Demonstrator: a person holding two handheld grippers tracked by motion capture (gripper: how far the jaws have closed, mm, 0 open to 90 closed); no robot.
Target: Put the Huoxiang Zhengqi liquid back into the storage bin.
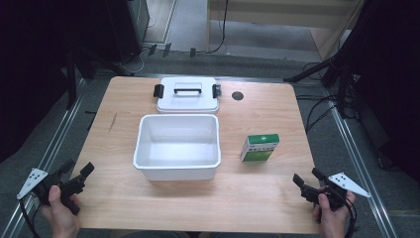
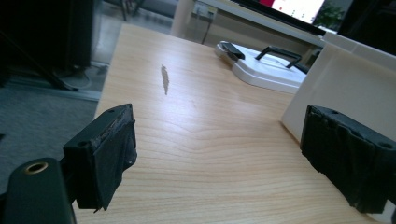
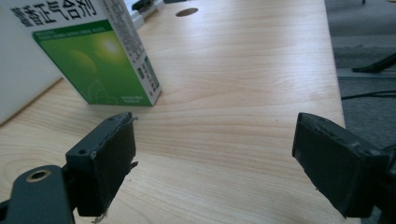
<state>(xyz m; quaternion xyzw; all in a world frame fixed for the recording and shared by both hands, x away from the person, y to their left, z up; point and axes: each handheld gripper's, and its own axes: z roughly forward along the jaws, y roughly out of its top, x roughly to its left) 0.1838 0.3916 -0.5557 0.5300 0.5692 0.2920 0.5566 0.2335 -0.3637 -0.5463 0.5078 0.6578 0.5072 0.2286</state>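
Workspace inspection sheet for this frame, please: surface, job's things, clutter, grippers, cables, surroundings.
Surface: wooden table, a dark streak near its left edge, a round dark hole at the back.
Job's things: open white bin, empty inside; its white lid with black handle and clips lies flat behind it; green and white box stands right of the bin, apart from it.
Clutter: nothing seen.
Grippers: left gripper and right gripper open, held at the near corners, holding nothing.
Cables: one trails from each gripper; more lie on the floor at right.
Surroundings: grey floor, dark stands, metal rails alongside the table.
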